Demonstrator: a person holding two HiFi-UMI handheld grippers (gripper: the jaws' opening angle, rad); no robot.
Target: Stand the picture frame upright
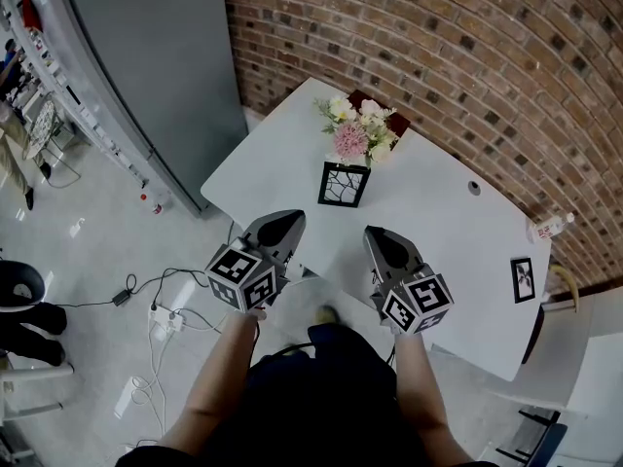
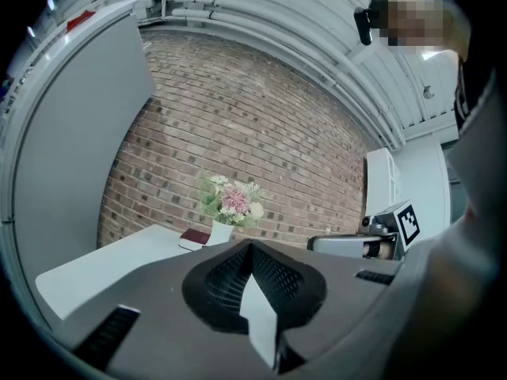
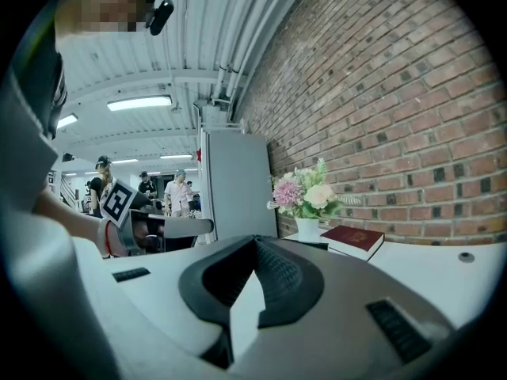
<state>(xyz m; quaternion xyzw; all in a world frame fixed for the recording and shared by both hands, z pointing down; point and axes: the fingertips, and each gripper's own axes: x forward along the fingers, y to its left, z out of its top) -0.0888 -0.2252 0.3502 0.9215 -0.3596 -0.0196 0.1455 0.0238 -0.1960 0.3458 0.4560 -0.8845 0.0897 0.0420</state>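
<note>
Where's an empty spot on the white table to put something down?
Biggest bare patch: the middle of the table, between the black frame by the flowers and the small frame at the right end. The left corner is bare too. Crowded: flowers, black frame and red book bunched together.

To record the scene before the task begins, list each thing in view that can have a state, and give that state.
Left gripper: shut, empty.
Right gripper: shut, empty.
Large picture frame: lying flat, not upright.
Small picture frame: lying flat.
Flower vase: upright.
Book: closed, lying flat.
Plastic bottle: lying on its side.
</note>
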